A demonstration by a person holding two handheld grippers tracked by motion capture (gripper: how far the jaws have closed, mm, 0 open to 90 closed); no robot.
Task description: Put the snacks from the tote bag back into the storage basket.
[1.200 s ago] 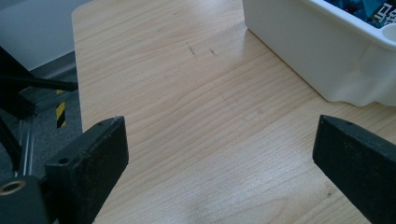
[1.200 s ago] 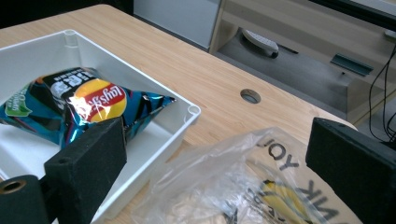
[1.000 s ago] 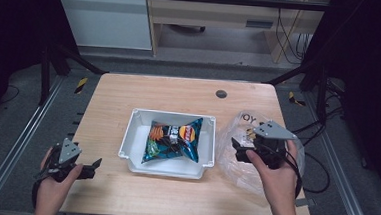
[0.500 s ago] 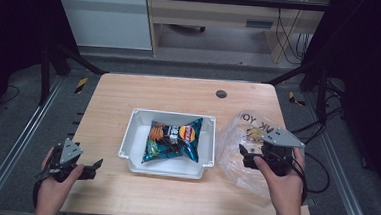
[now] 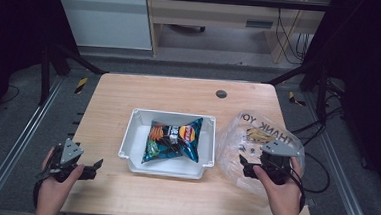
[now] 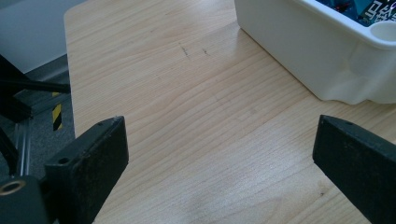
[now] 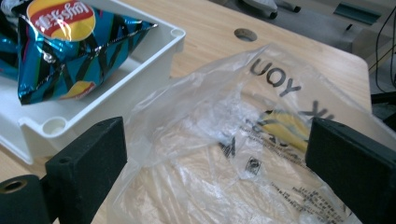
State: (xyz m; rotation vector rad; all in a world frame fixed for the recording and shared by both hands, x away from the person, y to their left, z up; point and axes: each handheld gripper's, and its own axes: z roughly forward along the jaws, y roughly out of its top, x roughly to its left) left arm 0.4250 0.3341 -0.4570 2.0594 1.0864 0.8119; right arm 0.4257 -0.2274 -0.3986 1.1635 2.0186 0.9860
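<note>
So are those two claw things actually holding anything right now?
No. The right gripper is open over the clear plastic bag, jaws apart. The left gripper is open above the bare table.

I read black block letters "THANK YOU" on the clear crinkled plastic bag [image 5: 264,137]; my right gripper view catches only "YOU" on it, upside down. Smaller print lower on the bag is too fine to read. The blue foil chip bag [image 7: 60,51] carries a red-and-yellow Lay's logo in Chinese script.

A white tray [image 5: 135,143] holding a blue chip bag [image 5: 172,139] sits mid-table [image 5: 124,91].
</note>
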